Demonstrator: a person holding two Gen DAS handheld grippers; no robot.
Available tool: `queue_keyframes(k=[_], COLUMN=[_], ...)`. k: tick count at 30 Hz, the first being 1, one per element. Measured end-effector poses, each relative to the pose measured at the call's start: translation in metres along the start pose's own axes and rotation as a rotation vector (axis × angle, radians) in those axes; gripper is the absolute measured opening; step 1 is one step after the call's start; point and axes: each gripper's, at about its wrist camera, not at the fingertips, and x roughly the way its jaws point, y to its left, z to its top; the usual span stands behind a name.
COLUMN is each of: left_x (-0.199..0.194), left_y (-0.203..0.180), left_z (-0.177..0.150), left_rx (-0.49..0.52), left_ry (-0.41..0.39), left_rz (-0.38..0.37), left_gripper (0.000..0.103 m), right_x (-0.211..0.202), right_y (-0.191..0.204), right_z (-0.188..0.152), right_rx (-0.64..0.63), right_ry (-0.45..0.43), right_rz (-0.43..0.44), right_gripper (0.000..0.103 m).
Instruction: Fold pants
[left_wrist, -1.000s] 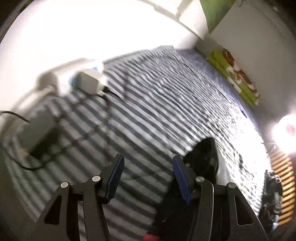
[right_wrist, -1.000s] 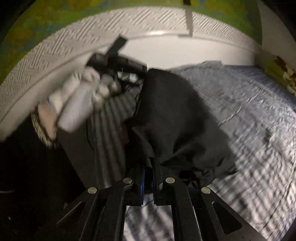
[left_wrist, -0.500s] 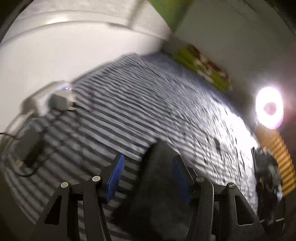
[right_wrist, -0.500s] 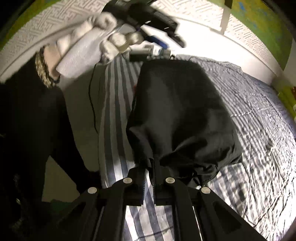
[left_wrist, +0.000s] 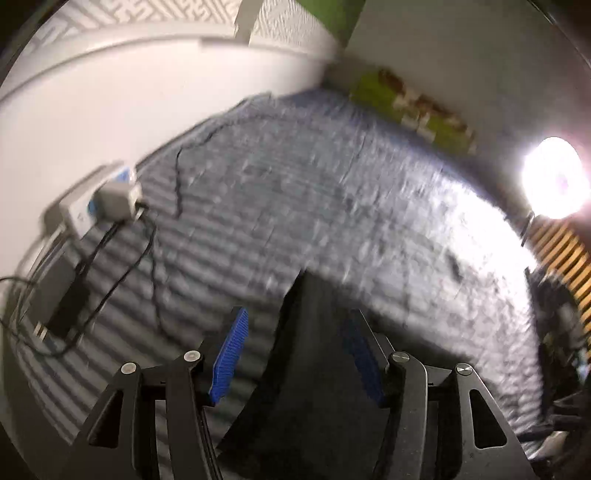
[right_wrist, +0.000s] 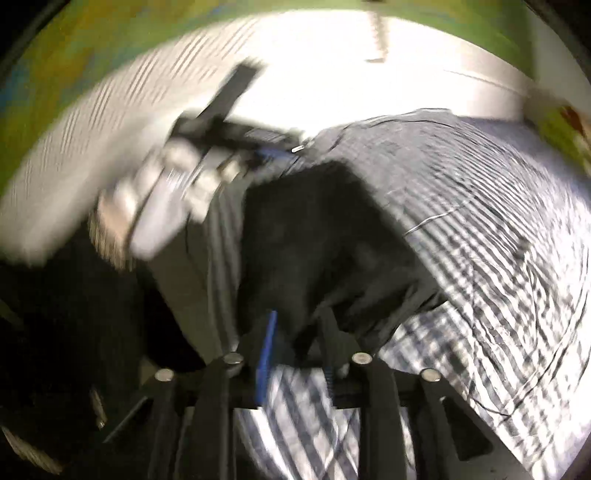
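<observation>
The black pants (right_wrist: 314, 240) lie in a folded heap on the striped bed sheet (right_wrist: 498, 240). My right gripper (right_wrist: 295, 343) is open, its blue pads apart at the near edge of the cloth, a bit of which hangs between them. In the left wrist view a corner of the pants (left_wrist: 314, 369) lies between the spread fingers of my left gripper (left_wrist: 295, 354), which is open and low over the sheet (left_wrist: 295, 206). The right wrist view shows a gloved hand (right_wrist: 166, 192) holding the left gripper beyond the far left corner of the pants, blurred.
A white power strip with a plugged adapter (left_wrist: 110, 195) and black cables (left_wrist: 122, 266) lie by the white headboard (left_wrist: 110, 92). A green patterned pillow (left_wrist: 413, 107) sits at the far end. A bright lamp (left_wrist: 554, 177) glares at the right. A person's dark clothing (right_wrist: 55, 314) fills the left.
My right gripper was shut on the pants edge and has now opened. The left gripper has swung over the bed, so the pants corner now lies between its open fingers.
</observation>
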Motion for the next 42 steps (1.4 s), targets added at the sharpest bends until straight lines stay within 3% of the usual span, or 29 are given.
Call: queue_keyframes(k=[5, 8, 12, 14, 16, 18, 21, 23, 25, 29, 30, 32, 34, 36, 37, 40, 42], left_x=[0.048, 0.083, 0.107, 0.106, 0.091, 0.062, 0.023, 0.013, 0.011, 0.024, 0.025, 0.016, -0.005, -0.031, -0.036, -0.04, -0.039], left_y=[-0.023, -0.024, 0.001, 0.003, 0.002, -0.001, 0.0, 0.005, 0.009, 0.009, 0.012, 0.023, 0.035, 0.052, 0.056, 0.057, 0.046], left_z=[0.019, 0.011, -0.002, -0.003, -0.001, 0.0, -0.01, -0.025, -0.041, -0.073, -0.076, -0.079, -0.088, -0.112, -0.12, -0.15, -0.162], left_rx=[0.015, 0.059, -0.014, -0.021, -0.007, 0.011, 0.017, -0.018, -0.045, 0.016, 0.011, -0.085, -0.17, -0.332, -0.383, -0.497, -0.517], left_ry=[0.073, 0.153, 0.202, 0.19, 0.148, 0.08, 0.027, 0.033, 0.056, 0.109, 0.105, 0.097, 0.045, -0.002, -0.001, 0.06, 0.068], left_rz=[-0.059, 0.044, -0.007, -0.024, 0.005, 0.035, 0.001, -0.015, -0.008, 0.119, 0.118, 0.114, 0.185, 0.2, 0.192, 0.106, 0.076], left_gripper=[0.059, 0.06, 0.073, 0.073, 0.071, 0.067, 0.067, 0.067, 0.067, 0.072, 0.073, 0.072, 0.072, 0.072, 0.074, 0.078, 0.082], right_x=[0.042, 0.08, 0.097, 0.098, 0.089, 0.074, 0.056, 0.057, 0.07, 0.092, 0.096, 0.091, 0.079, 0.06, 0.05, 0.025, 0.019], right_y=[-0.042, -0.074, -0.101, -0.095, -0.084, -0.071, -0.03, -0.001, 0.022, 0.037, 0.037, 0.035, 0.031, 0.024, 0.017, -0.016, -0.04], right_z=[0.035, 0.037, 0.018, 0.02, 0.021, 0.022, 0.021, 0.012, 0.002, -0.026, -0.03, -0.033, -0.03, -0.022, -0.016, 0.013, 0.034], right_rx=[0.229, 0.371, 0.482, 0.416, 0.392, 0.395, 0.308, 0.248, 0.175, 0.105, 0.101, 0.099, 0.096, 0.07, 0.067, 0.119, 0.158], right_ry=[-0.04, 0.018, 0.014, 0.019, 0.028, -0.004, -0.044, -0.016, 0.024, 0.127, 0.142, 0.158, 0.189, 0.188, 0.172, 0.084, 0.038], right_rz=[-0.125, -0.125, -0.096, -0.139, -0.192, -0.171, -0.107, -0.057, -0.062, -0.098, -0.102, -0.088, -0.046, -0.04, -0.043, -0.05, -0.034], right_gripper=[0.025, 0.025, 0.02, 0.016, 0.017, 0.021, 0.021, 0.021, 0.021, 0.021, 0.021, 0.021, 0.021, 0.022, 0.027, 0.057, 0.063])
